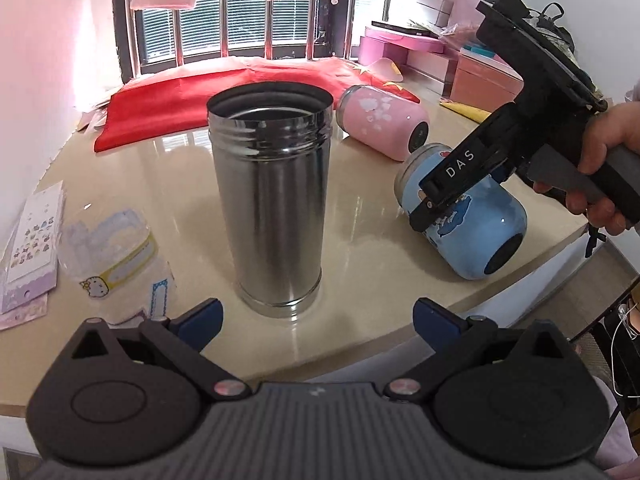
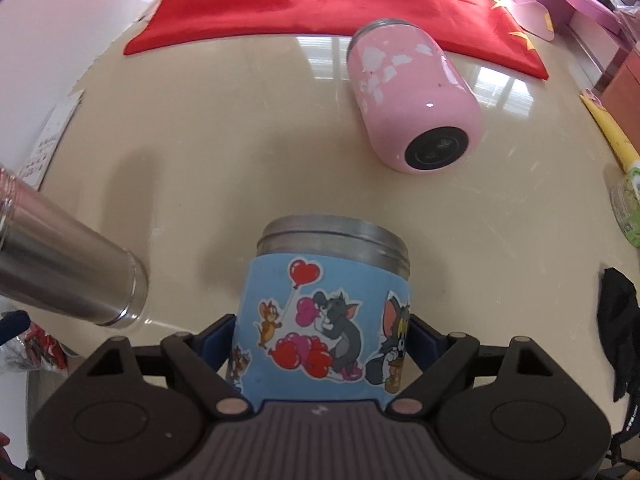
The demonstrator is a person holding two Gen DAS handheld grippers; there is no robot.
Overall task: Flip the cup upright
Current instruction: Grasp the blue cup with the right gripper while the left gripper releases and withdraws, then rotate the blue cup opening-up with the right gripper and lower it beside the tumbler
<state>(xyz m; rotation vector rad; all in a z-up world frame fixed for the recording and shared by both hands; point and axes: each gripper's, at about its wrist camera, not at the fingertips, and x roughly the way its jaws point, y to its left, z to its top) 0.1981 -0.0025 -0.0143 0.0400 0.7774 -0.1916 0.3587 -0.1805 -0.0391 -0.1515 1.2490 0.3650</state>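
A steel cup [image 1: 272,204] stands upright on the beige table [image 1: 360,260], mouth up, just ahead of my left gripper [image 1: 316,320], which is open and empty. It also shows in the right wrist view [image 2: 68,268]. A blue cartoon cup [image 1: 464,216] lies on its side at the right. My right gripper [image 1: 424,208] is shut on the blue cartoon cup [image 2: 320,320], its blue fingers [image 2: 216,340] pressing both sides. A pink cup [image 1: 384,124] lies on its side farther back and also shows in the right wrist view [image 2: 412,96].
A red flag cloth [image 1: 224,100] covers the table's far side. Sticker sheets [image 1: 36,236] and a plastic packet [image 1: 108,256] lie at the left. A yellow packet [image 2: 612,136] and a green item [image 2: 628,208] sit at the right edge. Pink boxes [image 1: 404,48] stand behind.
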